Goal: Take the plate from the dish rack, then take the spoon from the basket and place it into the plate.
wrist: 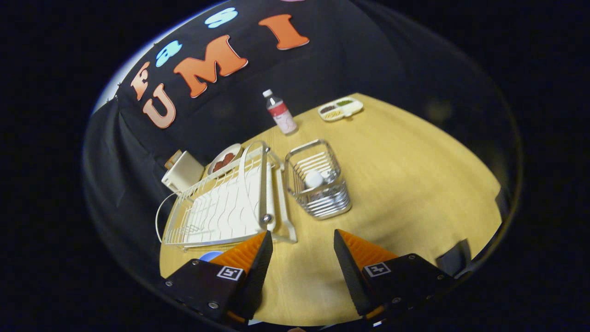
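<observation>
Wooden worktop [405, 184] carries the dish rack [221, 207] and wire basket [318, 184] side by side. Gripper [302, 256] jaws stand wide apart, holding nothing. Spoon [315, 179] rests in the basket. Plate [210, 256] apparently lies at the near edge; confirm, then descend squarely over the spoon.

You get even, soft overhead light on the table [392, 184]; the far wall stays dim, edges bow strongly, and slight blur softens everything.

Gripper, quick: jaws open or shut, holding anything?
Gripper: jaws open, holding nothing, over bare table just short of the dish rack and wire basket.
</observation>
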Motion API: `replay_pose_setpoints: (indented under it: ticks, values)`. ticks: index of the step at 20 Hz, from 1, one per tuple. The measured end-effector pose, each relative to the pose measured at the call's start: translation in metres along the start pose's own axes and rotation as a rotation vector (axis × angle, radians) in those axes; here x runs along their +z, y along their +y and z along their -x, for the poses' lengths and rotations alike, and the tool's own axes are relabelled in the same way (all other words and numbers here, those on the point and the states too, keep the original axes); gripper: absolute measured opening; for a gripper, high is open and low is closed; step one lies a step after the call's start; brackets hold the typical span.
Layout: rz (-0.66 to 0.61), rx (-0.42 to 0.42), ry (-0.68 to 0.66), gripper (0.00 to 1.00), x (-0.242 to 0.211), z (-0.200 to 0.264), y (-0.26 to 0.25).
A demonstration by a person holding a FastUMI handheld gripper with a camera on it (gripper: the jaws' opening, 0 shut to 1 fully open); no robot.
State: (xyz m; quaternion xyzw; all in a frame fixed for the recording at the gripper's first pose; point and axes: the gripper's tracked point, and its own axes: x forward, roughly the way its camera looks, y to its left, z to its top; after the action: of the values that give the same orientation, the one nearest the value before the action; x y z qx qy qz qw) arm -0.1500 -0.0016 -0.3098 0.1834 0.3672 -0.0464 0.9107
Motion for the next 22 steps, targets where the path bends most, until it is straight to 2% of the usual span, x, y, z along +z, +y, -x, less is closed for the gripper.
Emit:
replay_pose_setpoints:
  ticks: [2,5,8,10,11,12,15,18,22]
  values:
    - [0.092,-0.003,-0.090,0.80,0.026,0.001,-0.004]
    - [0.202,0.013,-0.114,0.80,0.036,-0.013,0.000]
    - [0.258,0.027,-0.118,0.71,0.040,-0.032,0.002]
    - [0.282,0.025,-0.145,0.58,0.050,-0.041,0.000]
    - [0.289,0.021,-0.159,0.48,0.056,-0.044,0.000]
    - [0.296,0.018,-0.164,0.43,0.057,-0.048,0.000]
    - [0.313,0.017,-0.153,0.19,0.061,-0.053,0.004]
    - [0.303,0.063,-0.123,0.16,0.062,-0.049,0.016]
    - [0.359,0.080,-0.174,0.15,0.085,-0.034,0.032]
